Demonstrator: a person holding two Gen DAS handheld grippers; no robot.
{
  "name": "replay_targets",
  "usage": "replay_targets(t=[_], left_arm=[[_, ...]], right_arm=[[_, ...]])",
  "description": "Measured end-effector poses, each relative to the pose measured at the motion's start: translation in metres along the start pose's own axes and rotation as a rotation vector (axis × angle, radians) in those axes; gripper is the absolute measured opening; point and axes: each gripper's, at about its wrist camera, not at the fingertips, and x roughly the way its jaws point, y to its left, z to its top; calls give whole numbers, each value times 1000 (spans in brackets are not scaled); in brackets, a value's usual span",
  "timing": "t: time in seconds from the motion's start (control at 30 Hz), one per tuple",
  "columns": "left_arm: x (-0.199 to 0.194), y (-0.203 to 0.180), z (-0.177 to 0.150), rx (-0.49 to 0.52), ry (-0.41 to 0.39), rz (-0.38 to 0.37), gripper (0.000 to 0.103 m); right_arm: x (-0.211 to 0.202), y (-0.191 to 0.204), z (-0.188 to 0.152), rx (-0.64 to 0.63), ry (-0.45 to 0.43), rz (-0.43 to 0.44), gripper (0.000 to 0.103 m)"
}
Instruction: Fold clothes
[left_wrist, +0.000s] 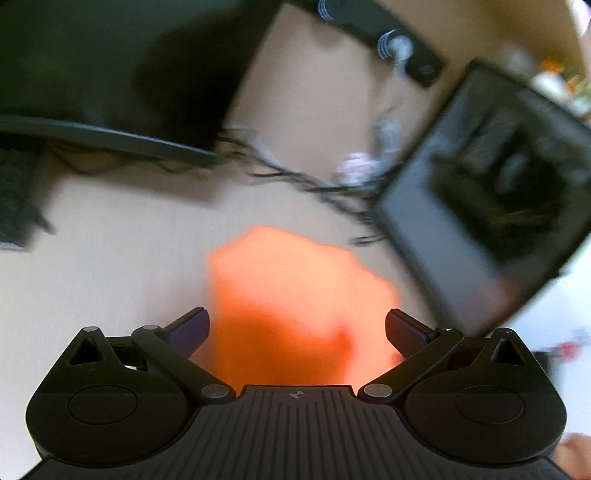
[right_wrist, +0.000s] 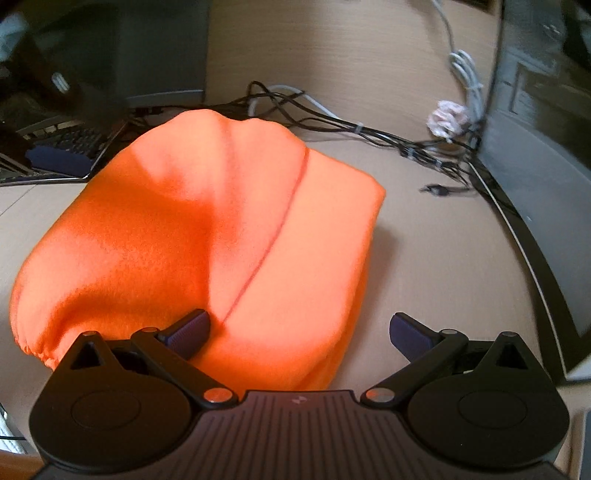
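Orange garment (right_wrist: 207, 236) lies folded into a compact bundle mid-surface (right_wrist: 424, 258); left gripper (left_wrist: 297, 328) and right gripper (right_wrist: 299, 330) gape empty; folding appears nearly complete.

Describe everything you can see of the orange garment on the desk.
The orange garment looks like soft fleece, folded into a bulky, rounded bundle with a stitched seam running diagonally across its top and a gathered hem at its near left corner. It lies on the light wooden desk, in front of a tangle of cables. The right claw is open over its near edge; the left claw is open too, holding nothing.
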Motion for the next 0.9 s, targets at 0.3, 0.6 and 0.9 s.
replay_targets(t=[0.3, 0.6, 0.9], left_arm=[[24, 14, -9, -91, 25, -97, 103], [23, 17, -14, -50, 25, -49, 103], [22, 22, -13, -54, 35, -56, 103]], right_arm=[[1, 4, 2, 6, -20, 37, 103], [-44, -12, 20, -79, -289, -108, 80], [-13, -26, 44, -44, -211, 38, 8]])
